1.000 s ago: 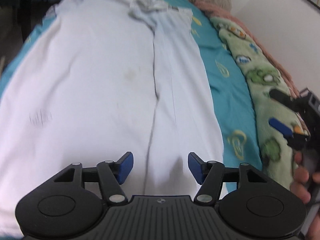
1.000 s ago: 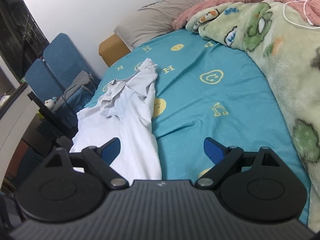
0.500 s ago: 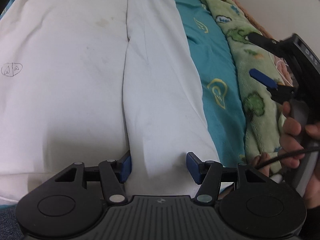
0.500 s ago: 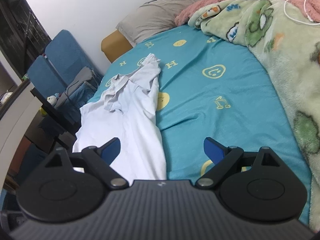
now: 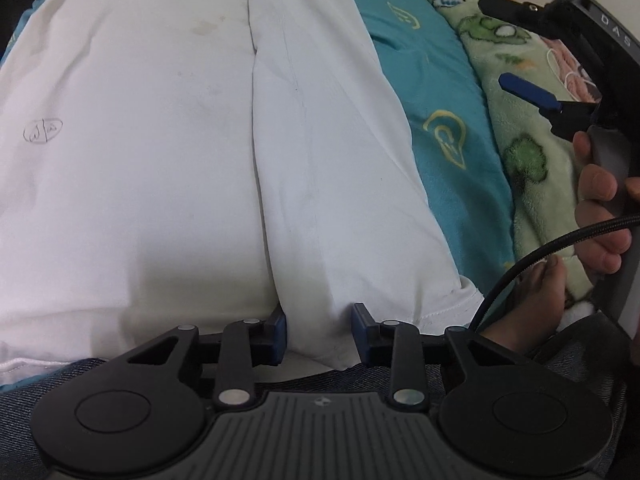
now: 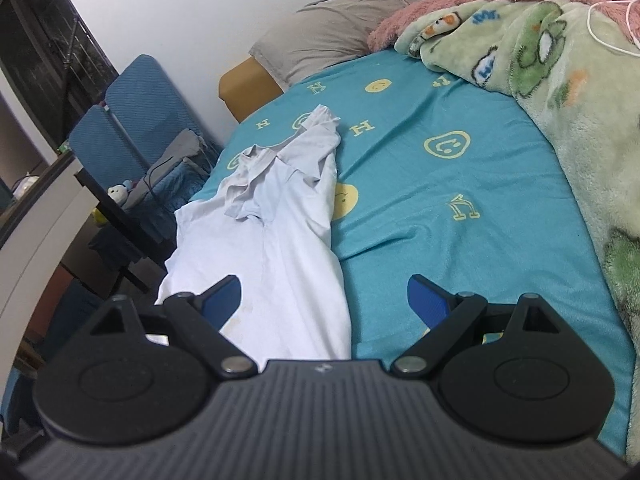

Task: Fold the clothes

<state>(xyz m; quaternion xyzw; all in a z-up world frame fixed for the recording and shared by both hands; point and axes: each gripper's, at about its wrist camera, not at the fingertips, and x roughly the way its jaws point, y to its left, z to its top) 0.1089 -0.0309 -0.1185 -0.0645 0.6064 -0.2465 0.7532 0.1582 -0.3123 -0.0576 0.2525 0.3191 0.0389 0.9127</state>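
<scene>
With the left gripper (image 5: 319,332) narrowly astride the shirt's (image 5: 168,152) folded hem and the right gripper (image 6: 324,300) wide and empty, a one-layer pinch could spill the fold.

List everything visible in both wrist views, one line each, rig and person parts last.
white cotton shirt: 1, white, part-folded lengthwise on the bed, hem at the near edge
teal patterned bedsheet: 1, teal with yellow prints, covers the mattress
green fleece cartoon blanket: 1, green, bunched along the far side
grey pillow: 1, grey-beige, at the headboard
blue folding chair: 1, blue, beside the bed
left gripper: black, blue pads, open around the shirt hem
right gripper: black, blue pads, open above the bed
hand: 1, gripping the right handle
</scene>
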